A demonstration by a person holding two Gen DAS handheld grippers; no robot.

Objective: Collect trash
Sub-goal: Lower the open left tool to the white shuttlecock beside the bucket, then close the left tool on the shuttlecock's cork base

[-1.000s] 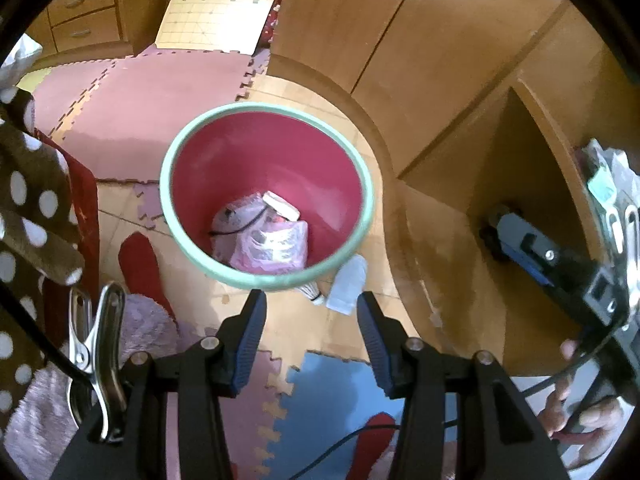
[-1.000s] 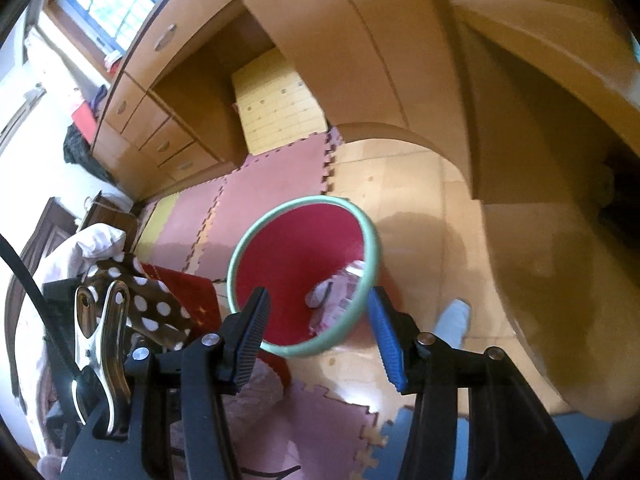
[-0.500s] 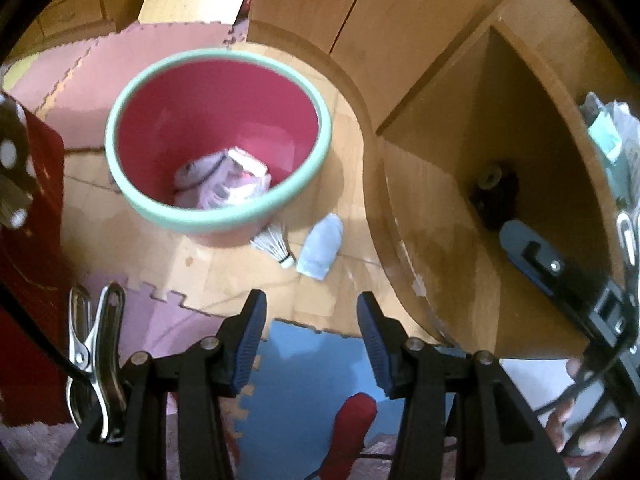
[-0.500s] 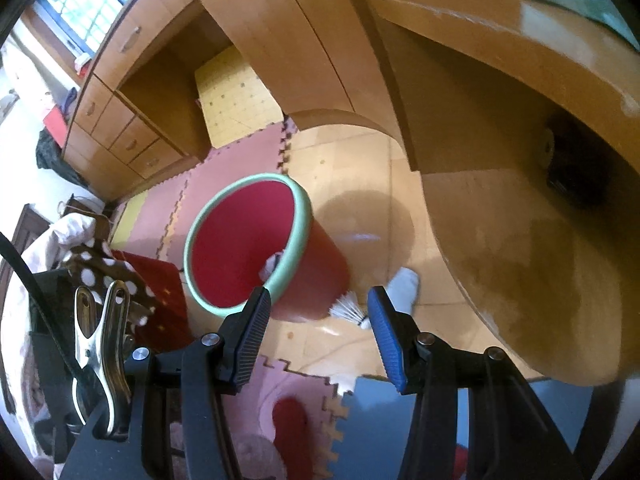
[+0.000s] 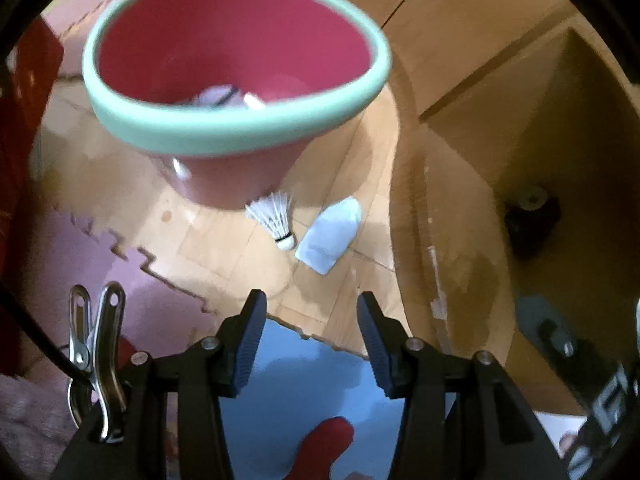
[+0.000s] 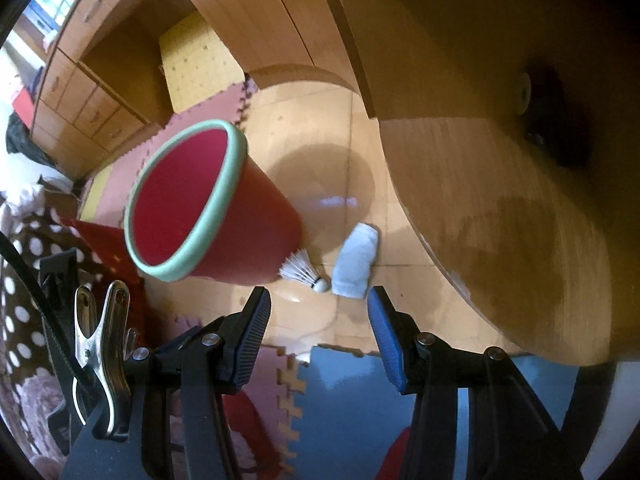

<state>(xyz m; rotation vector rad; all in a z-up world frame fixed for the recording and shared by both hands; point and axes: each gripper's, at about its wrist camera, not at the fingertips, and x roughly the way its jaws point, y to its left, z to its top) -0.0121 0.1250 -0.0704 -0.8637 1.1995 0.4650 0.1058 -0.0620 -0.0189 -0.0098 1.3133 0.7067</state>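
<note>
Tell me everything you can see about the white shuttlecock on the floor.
The white feathered shuttlecock lies on its side on the bare wooden floor, feather skirt fanned toward the base of the red bin with the mint-green rim, rounded white cork tip pointing away. A dark band rings the feather base. A pale blue folded packet lies right beside the tip. Neither claw touches it.

Red bin [image 5: 224, 60] showing mint-green rim, white shuttlecock [image 5: 274, 216], pale-blue wrapper [image 5: 332, 234], blue mat [image 5: 304, 376], brown white-dotted cloth [image 6: 28, 264] lower left.
</note>
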